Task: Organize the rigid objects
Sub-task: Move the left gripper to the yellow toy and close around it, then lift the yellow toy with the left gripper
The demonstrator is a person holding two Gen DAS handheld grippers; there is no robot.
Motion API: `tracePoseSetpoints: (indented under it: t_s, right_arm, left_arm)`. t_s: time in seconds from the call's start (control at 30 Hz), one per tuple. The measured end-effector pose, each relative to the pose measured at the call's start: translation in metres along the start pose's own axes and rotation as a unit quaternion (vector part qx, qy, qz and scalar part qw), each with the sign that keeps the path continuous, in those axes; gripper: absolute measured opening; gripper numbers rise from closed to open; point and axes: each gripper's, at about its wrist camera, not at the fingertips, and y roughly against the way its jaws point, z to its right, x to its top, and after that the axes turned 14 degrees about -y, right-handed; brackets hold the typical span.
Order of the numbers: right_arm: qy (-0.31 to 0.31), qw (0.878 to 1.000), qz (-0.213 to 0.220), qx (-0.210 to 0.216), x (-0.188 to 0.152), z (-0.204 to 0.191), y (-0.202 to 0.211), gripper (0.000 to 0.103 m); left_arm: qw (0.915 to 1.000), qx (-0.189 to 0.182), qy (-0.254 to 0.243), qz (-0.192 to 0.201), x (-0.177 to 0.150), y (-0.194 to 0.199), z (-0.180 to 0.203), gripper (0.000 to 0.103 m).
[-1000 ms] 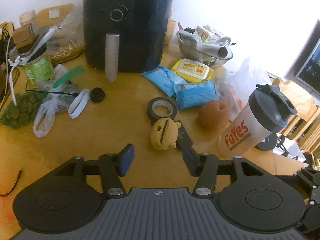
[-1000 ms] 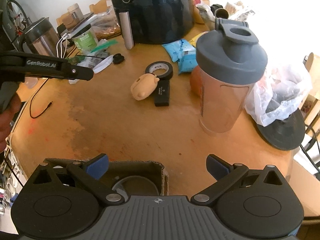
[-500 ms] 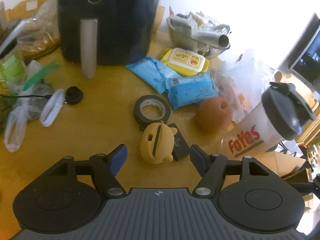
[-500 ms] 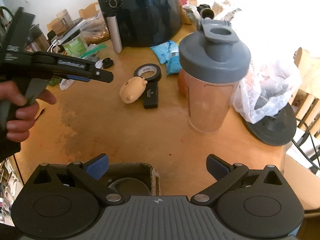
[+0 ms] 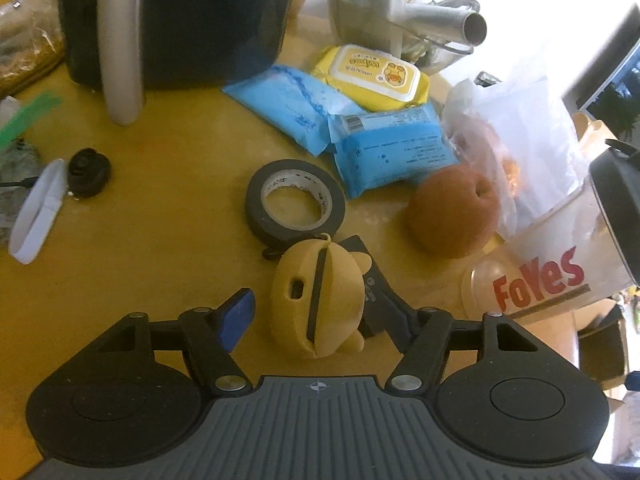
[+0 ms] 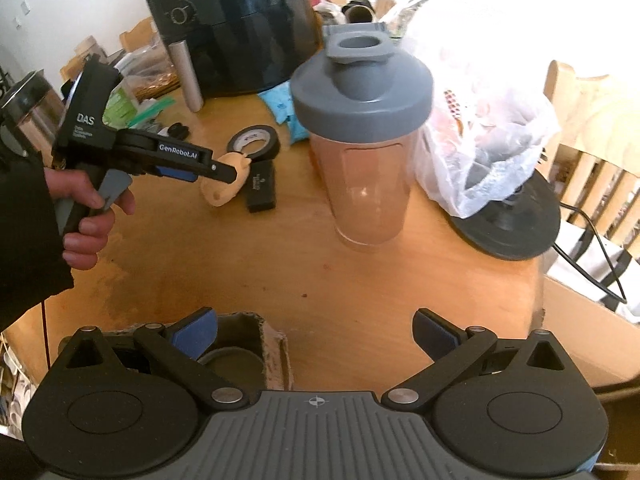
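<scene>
A yellow duck-shaped case lies on the wooden table, between the open fingers of my left gripper; no pad touches it. It also shows in the right wrist view, partly behind the left gripper. A small black box lies against its right side. A black tape roll sits just beyond. My right gripper is open and empty, low over the table, facing a shaker bottle with a grey lid.
A black air fryer stands at the back. Blue and yellow wipes packs, a brown fruit, a plastic bag and a metal bowl crowd the right. A cardboard box sits under my right gripper.
My left gripper has moved forward and down, so the duck-shaped case now lies between its fingers. My right gripper has shifted slightly; the shaker bottle looks nearer the centre.
</scene>
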Motion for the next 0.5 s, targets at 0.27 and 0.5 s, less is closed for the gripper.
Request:
tracePoseSetpoints:
  t_s: [0.27, 0.5]
  right_arm:
    - [-0.012, 1.000, 0.000, -0.005, 0.000, 0.006, 0.001, 0.103]
    - [-0.003, 1.000, -0.002, 0.001, 0.001, 0.002, -0.001, 0.103]
  left_arm:
    - [0.9998, -0.013, 0.009, -0.011, 0.004, -0.017, -0.007, 0.055]
    - [0.9993, 0.008, 0.033, -0.015, 0.000, -0.003, -0.012, 0.054]
